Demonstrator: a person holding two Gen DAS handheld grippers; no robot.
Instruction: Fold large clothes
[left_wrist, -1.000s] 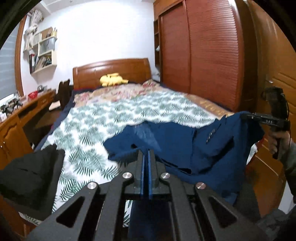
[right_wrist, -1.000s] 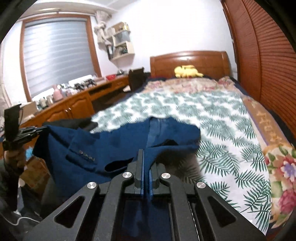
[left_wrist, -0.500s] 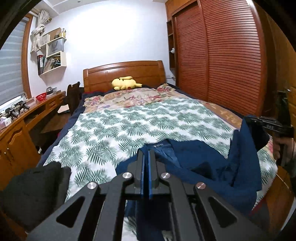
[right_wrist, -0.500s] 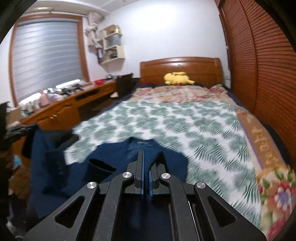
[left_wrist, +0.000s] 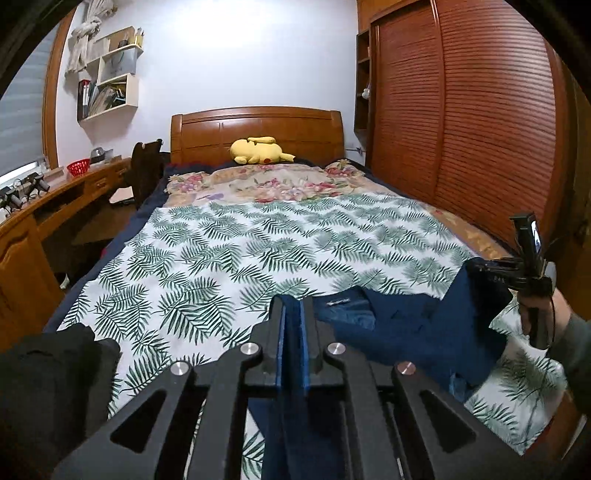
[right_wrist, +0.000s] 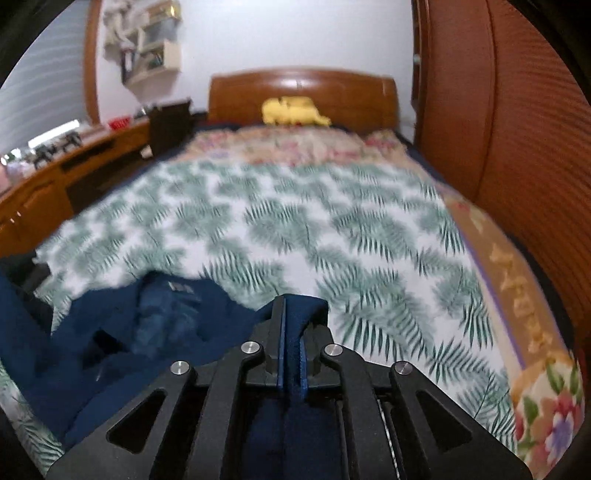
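Here, a navy jacket lies bunched at the foot edge of the bed; the left tool and the right tool each pinch its fabric, jaws just starting to part; a yellow plush toy rests by the headboard.

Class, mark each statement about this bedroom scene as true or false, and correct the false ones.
1. The blue garment lies near the foot of the bed. True.
2. A yellow plush toy sits by the wooden headboard. True.
3. The leaf-print sheet is plain white. False: it carries green fern leaves.
4. The left gripper has nothing between its fingers. False: blue fabric sits between them.
5. The red basket stands on the bed. False: it stands on the desk.
6. The right gripper has blue fabric between its fingers. True.
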